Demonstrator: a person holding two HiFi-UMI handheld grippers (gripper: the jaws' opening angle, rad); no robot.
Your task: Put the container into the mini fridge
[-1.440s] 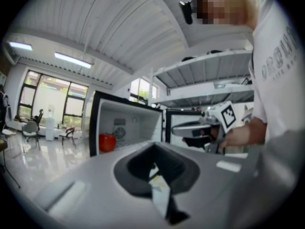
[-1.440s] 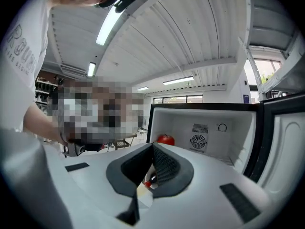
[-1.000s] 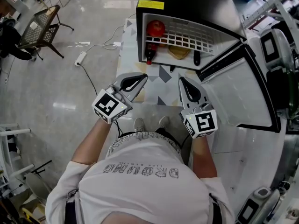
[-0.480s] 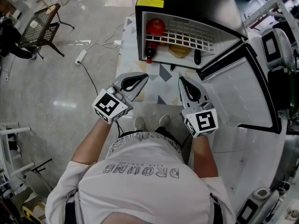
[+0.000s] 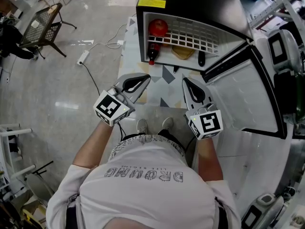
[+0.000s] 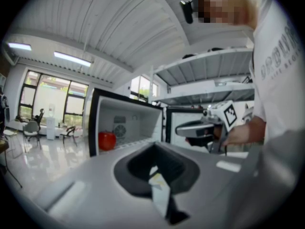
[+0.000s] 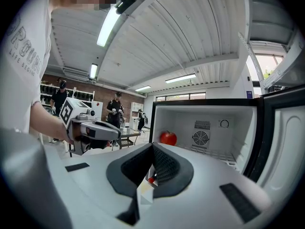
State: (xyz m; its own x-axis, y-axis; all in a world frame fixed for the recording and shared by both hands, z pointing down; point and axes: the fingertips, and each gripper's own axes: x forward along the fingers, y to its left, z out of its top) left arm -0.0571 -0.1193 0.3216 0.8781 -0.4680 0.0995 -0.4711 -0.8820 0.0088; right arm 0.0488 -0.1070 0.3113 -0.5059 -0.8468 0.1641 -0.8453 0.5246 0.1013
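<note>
Left gripper (image 5: 146, 78) barely leftward; it and right gripper (image 5: 185, 80) closed, empty.

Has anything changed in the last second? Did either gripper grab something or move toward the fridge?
Nothing visibly changed. The left gripper and right gripper are held where they were, side by side in front of the open mini fridge, both shut and empty. The red fruit on the shelf and the fridge door are as before.
</note>
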